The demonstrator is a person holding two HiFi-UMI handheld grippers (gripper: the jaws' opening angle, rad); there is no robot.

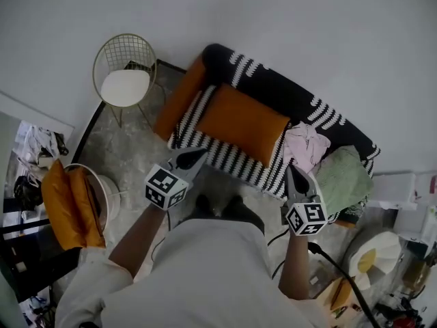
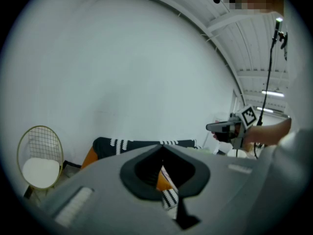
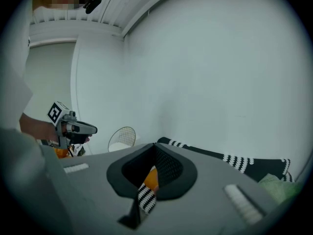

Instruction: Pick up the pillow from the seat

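An orange pillow (image 1: pixel 242 121) lies flat on the seat of a black sofa with white stripes (image 1: pixel 287 87). My left gripper (image 1: pixel 194 154) hovers over the sofa's front edge, just left of the pillow's near corner, jaws shut and empty. On the other side my right gripper (image 1: pixel 295 176) is held near the seat's front edge, right of the pillow, also shut with nothing in it. In the left gripper view the closed jaws (image 2: pixel 162 146) point at the sofa (image 2: pixel 132 143). In the right gripper view the closed jaws (image 3: pixel 155 145) point the same way.
A second orange cushion (image 1: pixel 179 98) leans on the sofa's left arm. Pink cloth (image 1: pixel 306 145) and green cloth (image 1: pixel 345 176) lie on the right of the seat. A gold wire chair (image 1: pixel 126 74) stands at the back left. Orange cushions (image 1: pixel 68 207) sit at the left.
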